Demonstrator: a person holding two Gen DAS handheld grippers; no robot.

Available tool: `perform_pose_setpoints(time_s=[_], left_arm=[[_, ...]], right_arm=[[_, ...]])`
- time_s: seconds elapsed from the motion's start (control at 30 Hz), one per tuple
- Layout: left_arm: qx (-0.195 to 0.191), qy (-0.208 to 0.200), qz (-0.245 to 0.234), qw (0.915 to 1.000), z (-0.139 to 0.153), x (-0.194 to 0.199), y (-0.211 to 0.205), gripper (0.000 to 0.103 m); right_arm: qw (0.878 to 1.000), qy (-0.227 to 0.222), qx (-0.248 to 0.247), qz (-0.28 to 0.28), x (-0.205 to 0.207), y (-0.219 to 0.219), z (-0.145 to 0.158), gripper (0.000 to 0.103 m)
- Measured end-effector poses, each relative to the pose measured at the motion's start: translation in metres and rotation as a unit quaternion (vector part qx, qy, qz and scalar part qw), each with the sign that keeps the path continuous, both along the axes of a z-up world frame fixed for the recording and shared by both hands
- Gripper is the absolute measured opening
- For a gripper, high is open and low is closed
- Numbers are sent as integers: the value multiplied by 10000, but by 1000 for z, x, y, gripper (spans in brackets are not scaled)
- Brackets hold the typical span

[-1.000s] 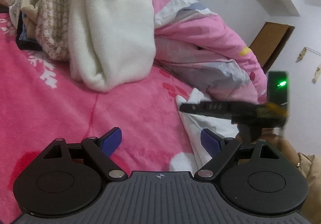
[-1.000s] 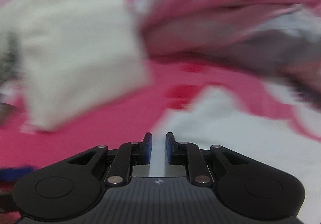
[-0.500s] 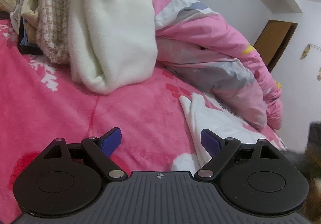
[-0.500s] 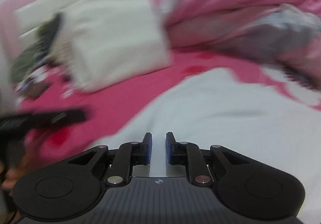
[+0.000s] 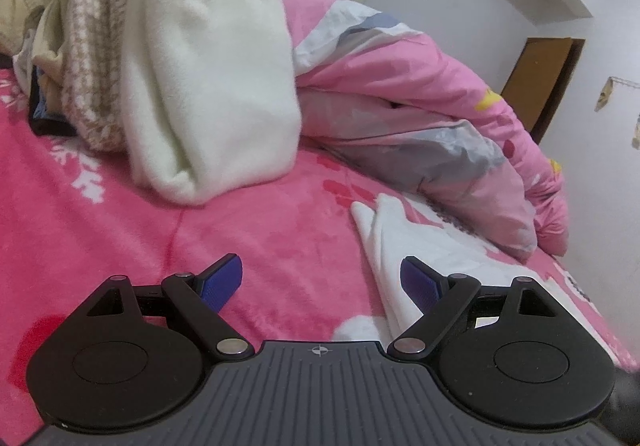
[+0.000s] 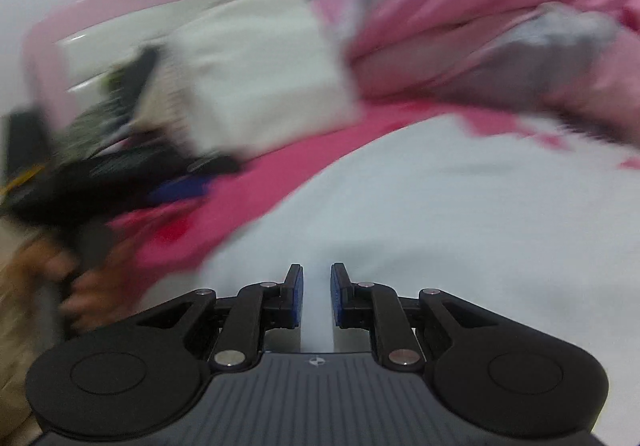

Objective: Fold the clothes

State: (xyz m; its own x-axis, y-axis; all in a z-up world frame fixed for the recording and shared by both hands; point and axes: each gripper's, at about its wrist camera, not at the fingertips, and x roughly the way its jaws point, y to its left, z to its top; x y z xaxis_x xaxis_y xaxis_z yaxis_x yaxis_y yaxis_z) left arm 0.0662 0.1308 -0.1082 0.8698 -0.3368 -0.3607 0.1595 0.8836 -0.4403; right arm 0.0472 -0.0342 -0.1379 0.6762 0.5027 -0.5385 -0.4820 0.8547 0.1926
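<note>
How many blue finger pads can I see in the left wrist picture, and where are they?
2. One blue pad sits left of centre above the pink blanket; the other pad sits right of centre, over the white cloth. None seems hidden.

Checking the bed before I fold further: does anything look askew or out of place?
Yes. The thin white garment lies rumpled on the pink fleece blanket, one corner bunched into a point. Behind it, a fluffy cream blanket slumps over an untidy heap of clothes. Nothing looks spilled or damaged.
</note>
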Motion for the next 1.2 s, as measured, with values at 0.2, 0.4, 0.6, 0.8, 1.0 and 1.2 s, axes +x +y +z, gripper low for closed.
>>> perform_pose_setpoints(time_s=[0.2,0.4,0.6,0.8,1.0,1.2], left_arm=[[17,-111,-111,9999,2,-2,-7,87],[28,-225,-262,9994,5,-3,-14,88],[-4,-472,-510,9976,11,-7,-27,90],[16,-773,-1008,9919,20,-8,-56,95],[186,-744,-1403,9871,20,-4,-88,95],[338,-398,-1499,9873,9,4,-100,95]], right_arm=[[9973,-282,84,680,-33,-7,11,15],[9923,-380,500,-1068,-11,-87,23,16],[9961,346,771,-258,-45,-86,-5,17],[9934,252,845,-738,-51,-126,18,16],[9624,30,666,-2635,-38,-205,40,17],[9329,697,266,-3524,-43,-269,27,14]])
